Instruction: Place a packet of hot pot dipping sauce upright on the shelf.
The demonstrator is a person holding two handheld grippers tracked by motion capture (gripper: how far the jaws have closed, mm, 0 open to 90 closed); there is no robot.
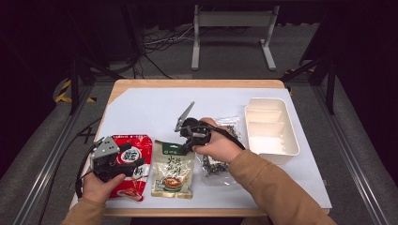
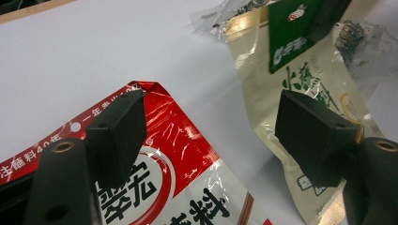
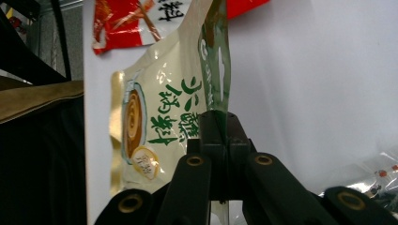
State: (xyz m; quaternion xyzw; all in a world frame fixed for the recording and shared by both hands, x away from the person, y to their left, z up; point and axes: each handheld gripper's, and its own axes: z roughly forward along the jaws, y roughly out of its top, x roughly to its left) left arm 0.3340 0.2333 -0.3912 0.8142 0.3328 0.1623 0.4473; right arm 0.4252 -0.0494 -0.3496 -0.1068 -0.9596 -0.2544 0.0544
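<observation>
Right gripper (image 3: 219, 123) pinched shut on the cream seasoning pouch (image 1: 173, 169), near tabletop's front edge. Left gripper (image 2: 211, 136) wide open, empty, over the red sauce packet (image 1: 133, 165). We'd lift slowly, keeping the pinch firm.

High view looks down; both gripper views closely share the cream packet (image 1: 172, 169).

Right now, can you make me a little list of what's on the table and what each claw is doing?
table cover: white sheet
red packet: flat, under the left claw
left claw: open above the red packet's top corner
beige packet: middle, green top edge pinched
right claw: shut on the beige packet's edge
clear bag: dark bits inside, under the right hand
white tray: right side, compartments look empty
</observation>
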